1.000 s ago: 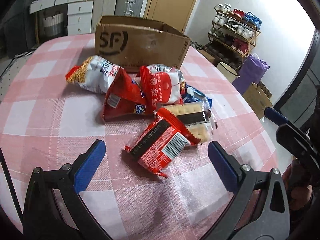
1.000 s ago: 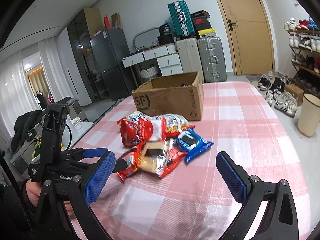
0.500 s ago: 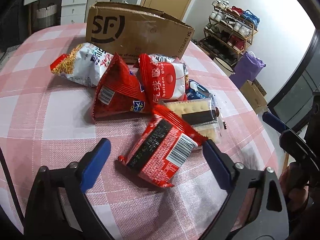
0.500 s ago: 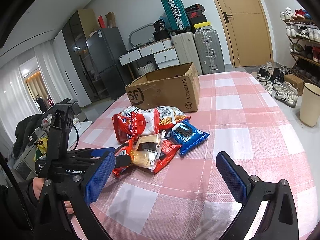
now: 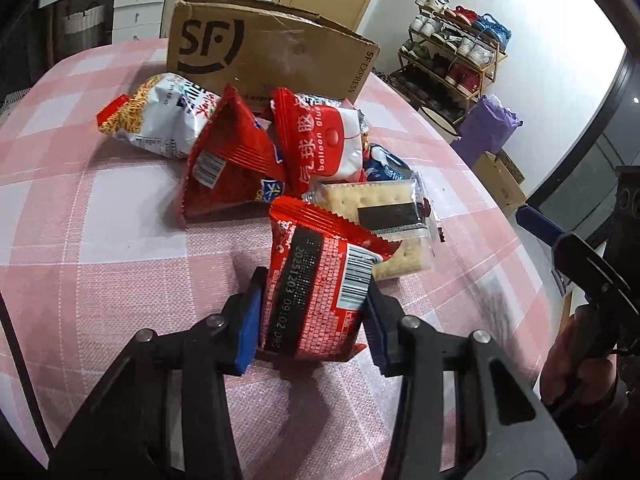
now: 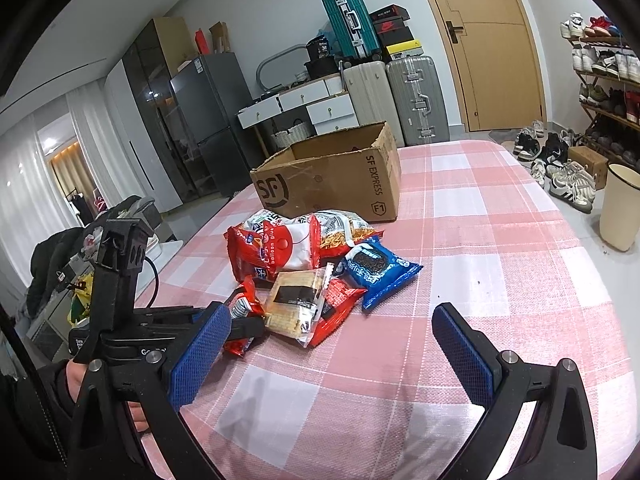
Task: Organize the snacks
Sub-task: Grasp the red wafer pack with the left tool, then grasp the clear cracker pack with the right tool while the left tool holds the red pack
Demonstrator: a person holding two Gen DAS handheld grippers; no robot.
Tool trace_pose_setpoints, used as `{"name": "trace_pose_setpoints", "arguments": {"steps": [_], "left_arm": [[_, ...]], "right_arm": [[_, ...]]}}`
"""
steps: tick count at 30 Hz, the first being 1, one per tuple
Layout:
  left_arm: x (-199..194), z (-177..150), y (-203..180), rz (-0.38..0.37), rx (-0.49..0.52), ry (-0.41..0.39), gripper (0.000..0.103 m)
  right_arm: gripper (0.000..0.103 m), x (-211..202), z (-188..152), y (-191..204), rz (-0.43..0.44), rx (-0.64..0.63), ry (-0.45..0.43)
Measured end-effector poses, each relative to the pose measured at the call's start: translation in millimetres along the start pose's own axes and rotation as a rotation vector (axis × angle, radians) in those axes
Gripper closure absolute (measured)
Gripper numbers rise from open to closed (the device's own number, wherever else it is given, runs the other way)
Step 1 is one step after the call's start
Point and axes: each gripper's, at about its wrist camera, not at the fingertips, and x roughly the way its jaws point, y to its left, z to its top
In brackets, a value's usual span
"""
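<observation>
A red snack packet (image 5: 316,284) with a barcode lies nearest in the pile, and my left gripper (image 5: 312,316) is closing on it, both blue pads pressing its sides. Behind it are a clear cracker pack (image 5: 380,216), a red pyramid packet (image 5: 228,160), a red-and-white gum bag (image 5: 324,140) and a white noodle-snack bag (image 5: 160,120). A blue cookie pack (image 6: 376,272) lies at the pile's right. The open cardboard box (image 6: 332,184) stands just beyond. My right gripper (image 6: 332,316) hangs open before the pile, holding nothing.
The pink checked tablecloth (image 6: 500,240) covers a round table whose edge falls away at the right. Off the table stand a cream bin (image 6: 620,208), a shoe rack (image 5: 452,60), suitcases (image 6: 416,100) and white drawers.
My left gripper came forward and down over the red barcode packet and its jaws went from wide apart to clamped on the packet's sides. The right gripper stayed open and nearly still.
</observation>
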Motion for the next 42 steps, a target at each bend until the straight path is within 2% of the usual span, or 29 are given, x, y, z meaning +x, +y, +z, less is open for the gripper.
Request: {"name": "trace_pose_setpoints", "arguments": {"steps": [10,17,32,39,42], "left_arm": [[-28.7,-11.0,7.4,-0.007,-0.019,-0.03,0.062],[-52.2,-22.4,24.6,-0.01,-0.041,-0.05,0.062],[-76.7,-39.8,53.4,-0.031,-0.1,-0.073,0.062],[-79.9,-42.9,62.2,-0.043,-0.123,-0.08,0.062],[-79.0,-43.8,65.7,-0.05,-0.132,-0.08,0.062]], "right_arm": [[0.001,4.9,-0.1,6.9,-0.007,-0.008,0.022],[0.001,19.5,-2.9,8.9,0.005,0.014,0.08],[0.001,69.2,-3.6,21.9,0.121,0.078,0.192],[0.002,84.8,-2.9,33.9,0.145,0.074,0.232],[0.005,89.6,-3.0,40.8,0.153,0.061,0.242]]}}
